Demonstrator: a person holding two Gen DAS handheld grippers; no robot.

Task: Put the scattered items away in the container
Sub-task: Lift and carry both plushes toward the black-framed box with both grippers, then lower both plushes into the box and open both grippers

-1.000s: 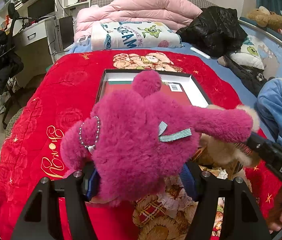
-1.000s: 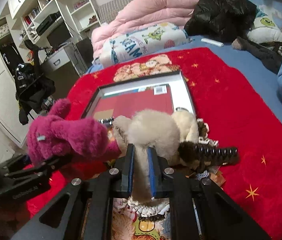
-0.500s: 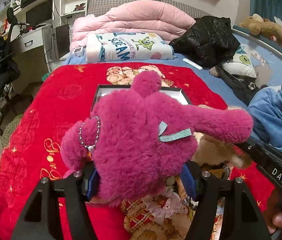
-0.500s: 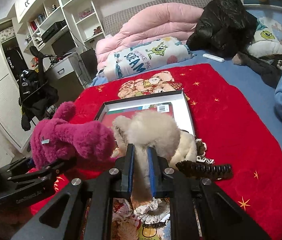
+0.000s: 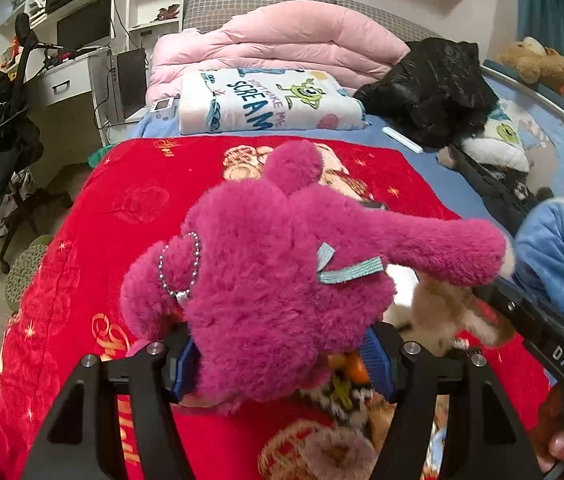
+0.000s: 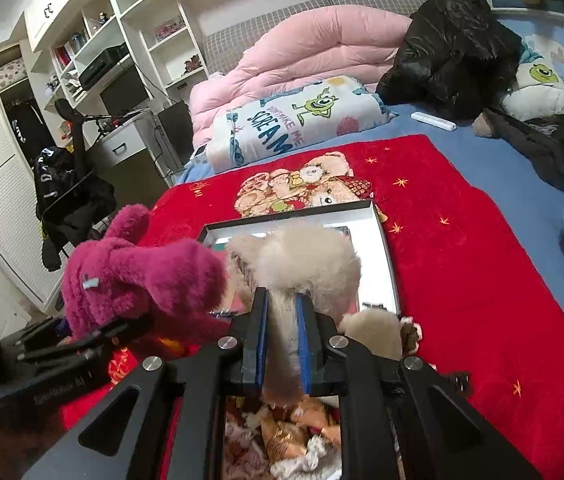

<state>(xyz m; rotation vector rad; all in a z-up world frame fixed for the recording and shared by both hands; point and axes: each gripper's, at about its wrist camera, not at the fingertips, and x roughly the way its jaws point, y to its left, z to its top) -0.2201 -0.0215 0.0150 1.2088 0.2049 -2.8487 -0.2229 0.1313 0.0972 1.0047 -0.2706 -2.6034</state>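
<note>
Nearest, a magenta plush toy (image 5: 266, 280) is clamped between the widely spread blue pads of the left gripper (image 5: 282, 360), held above the red blanket (image 5: 122, 208). Just to its right, a cream plush toy (image 6: 302, 256) is pinched by a thin part in the almost closed jaws of the right gripper (image 6: 280, 340). Farther off, the shallow open box (image 6: 386, 248) is seen lying on the blanket, with folded pink bedding (image 6: 322, 40) beyond.

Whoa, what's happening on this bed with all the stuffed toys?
A person is tidying plush toys with a handheld gripper in each hand. The left gripper clamps a magenta plush toy, and the right gripper is pinched shut on a cream plush toy. Both toys are held above the red blanket, near the shallow open box lying on it.
</note>
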